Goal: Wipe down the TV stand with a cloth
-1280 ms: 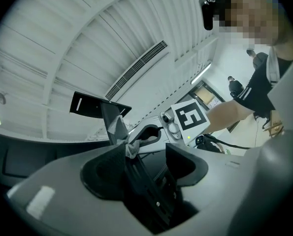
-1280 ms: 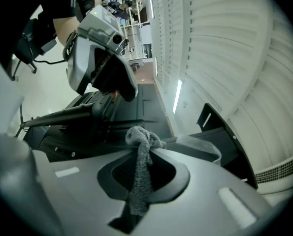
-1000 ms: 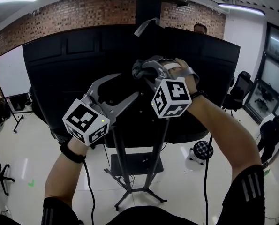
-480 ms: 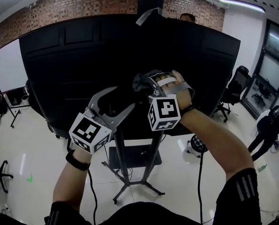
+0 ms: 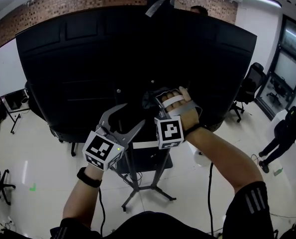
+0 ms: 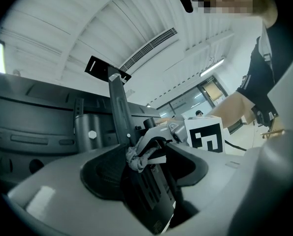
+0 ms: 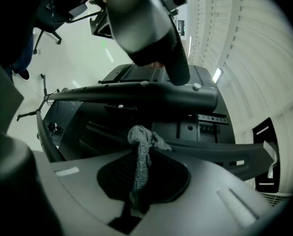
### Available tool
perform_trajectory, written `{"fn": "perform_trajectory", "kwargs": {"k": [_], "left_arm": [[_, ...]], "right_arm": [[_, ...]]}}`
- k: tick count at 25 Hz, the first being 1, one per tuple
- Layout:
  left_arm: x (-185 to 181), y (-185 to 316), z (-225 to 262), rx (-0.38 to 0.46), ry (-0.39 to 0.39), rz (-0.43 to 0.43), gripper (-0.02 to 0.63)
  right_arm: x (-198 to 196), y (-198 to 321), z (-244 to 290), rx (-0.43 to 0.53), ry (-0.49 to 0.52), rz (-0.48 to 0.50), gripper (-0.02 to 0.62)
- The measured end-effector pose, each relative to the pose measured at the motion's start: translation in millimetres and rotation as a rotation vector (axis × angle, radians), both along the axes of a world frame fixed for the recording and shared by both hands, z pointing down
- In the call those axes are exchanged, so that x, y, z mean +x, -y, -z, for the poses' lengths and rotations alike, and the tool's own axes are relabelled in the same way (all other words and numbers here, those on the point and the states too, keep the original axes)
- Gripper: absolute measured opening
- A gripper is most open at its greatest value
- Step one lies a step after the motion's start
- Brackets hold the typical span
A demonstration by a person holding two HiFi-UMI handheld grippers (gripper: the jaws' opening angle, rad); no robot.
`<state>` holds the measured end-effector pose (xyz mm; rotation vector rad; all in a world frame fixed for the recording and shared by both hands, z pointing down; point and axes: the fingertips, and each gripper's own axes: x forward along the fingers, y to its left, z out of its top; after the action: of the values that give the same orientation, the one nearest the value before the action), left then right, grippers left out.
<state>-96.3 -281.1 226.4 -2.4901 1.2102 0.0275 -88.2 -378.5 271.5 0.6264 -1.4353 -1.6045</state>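
The broad black back of the TV (image 5: 88, 59) looms over its dark tripod stand (image 5: 133, 180), an office chair (image 5: 248, 91) off to the right, while the right gripper (image 5: 155, 99) pinches a crumpled grey cloth (image 7: 139, 154) by the stand's upright and the left gripper (image 5: 124, 121) gapes empty just beside.

The TV (image 5: 138, 54) sits on its stand (image 5: 132, 176) in the middle of the floor (image 5: 33, 158), back panel facing the viewer. The right gripper (image 5: 154, 97) is against the lower middle of that panel, the cloth (image 5: 148, 99) pinched between its fingers (image 7: 225, 191) and touching the panel. The left gripper (image 5: 129, 116) is just below and to its left, in front of the stand's posts, apart from the cloth. A whiteboard (image 5: 3, 76) is far left, a chair (image 5: 248, 91) right of the TV, a person (image 5: 283, 136) far right. A brick wall (image 5: 63, 1) lies behind.
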Motion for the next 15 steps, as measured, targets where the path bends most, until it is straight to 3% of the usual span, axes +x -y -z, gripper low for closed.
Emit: {"fn": "perform_trajectory", "kwargs": {"k": [3, 15], "left_arm": [[0.8, -0.3, -14.7, -0.024, -0.007, -0.008, 0.279], [1.9, 1.5, -68.0, -0.122, -0.031, -0.044, 0.279]], "right_arm": [[-1.3, 0.1, -16.0, 0.023, -0.025, -0.013, 0.021], [-5.3, -3.2, -92.5, -0.034, -0.045, -0.043, 0.021]]}}
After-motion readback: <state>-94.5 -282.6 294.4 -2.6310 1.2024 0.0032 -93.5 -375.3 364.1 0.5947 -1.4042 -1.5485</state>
